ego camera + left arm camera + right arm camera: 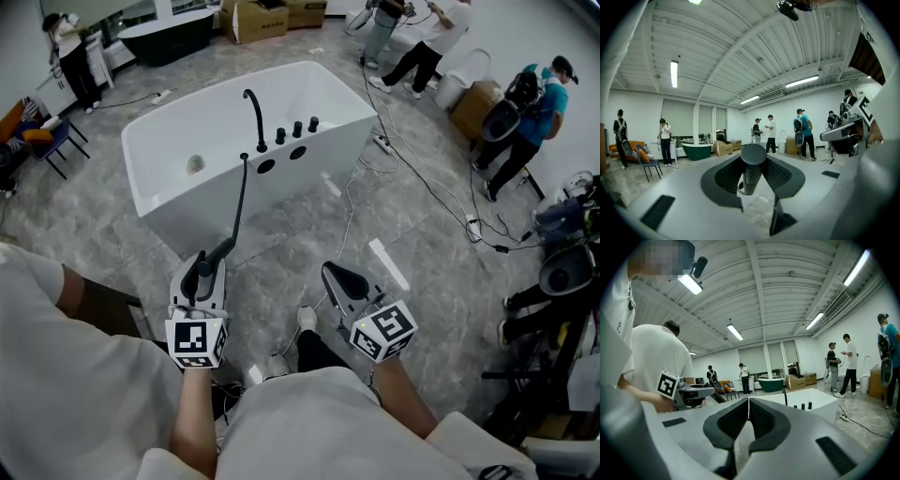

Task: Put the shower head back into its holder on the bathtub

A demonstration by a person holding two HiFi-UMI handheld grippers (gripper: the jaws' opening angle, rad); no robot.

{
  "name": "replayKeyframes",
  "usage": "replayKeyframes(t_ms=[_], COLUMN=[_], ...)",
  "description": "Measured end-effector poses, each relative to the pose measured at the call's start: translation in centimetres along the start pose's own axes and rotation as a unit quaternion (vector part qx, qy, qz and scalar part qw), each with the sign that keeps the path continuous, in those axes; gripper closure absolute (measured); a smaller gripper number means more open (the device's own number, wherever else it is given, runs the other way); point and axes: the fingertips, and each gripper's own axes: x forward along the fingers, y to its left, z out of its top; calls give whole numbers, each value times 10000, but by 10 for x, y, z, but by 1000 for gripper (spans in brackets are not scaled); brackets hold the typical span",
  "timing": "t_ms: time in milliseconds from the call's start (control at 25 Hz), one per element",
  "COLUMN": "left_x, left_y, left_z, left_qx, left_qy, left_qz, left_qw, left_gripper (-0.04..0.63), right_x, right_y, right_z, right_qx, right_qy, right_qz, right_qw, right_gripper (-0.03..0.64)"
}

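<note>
Head view showed us the left hand-held gripper (pixel 201 270) pinching the shower head (pixel 223 249), its handle aimed at the bathtub (pixel 216 211) faucet rim, well ahead. In the left gripper view we confirmed that pinch. Right gripper view: the right hand-held gripper (pixel 748 408) was pressed together, empty.

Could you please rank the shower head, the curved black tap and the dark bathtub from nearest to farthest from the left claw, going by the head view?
1. The shower head: clamped in the left claw, at lower left.
2. The curved black tap: on the rim of the white bathtub, mid-frame.
3. The dark bathtub: far back, at upper left.
</note>
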Motion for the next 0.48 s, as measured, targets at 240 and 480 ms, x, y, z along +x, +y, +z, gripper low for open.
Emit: replayKeyframes(t_ms=[240,480], left_x=[10,30], left_y=[2,10], left_z=[7,13], left_qx=[74,54], left_qy=[-16,-4], left_qz=[90,210], left_qw=[9999,9998], left_gripper=[453,453], right_x=[20,51], right_y=[-14,-42], right_z=[-3,7], right_qx=[28,41], right_qy=[34,3], right_qz=[187,325], right_qw=[9998,9995], right_gripper=[598,598])
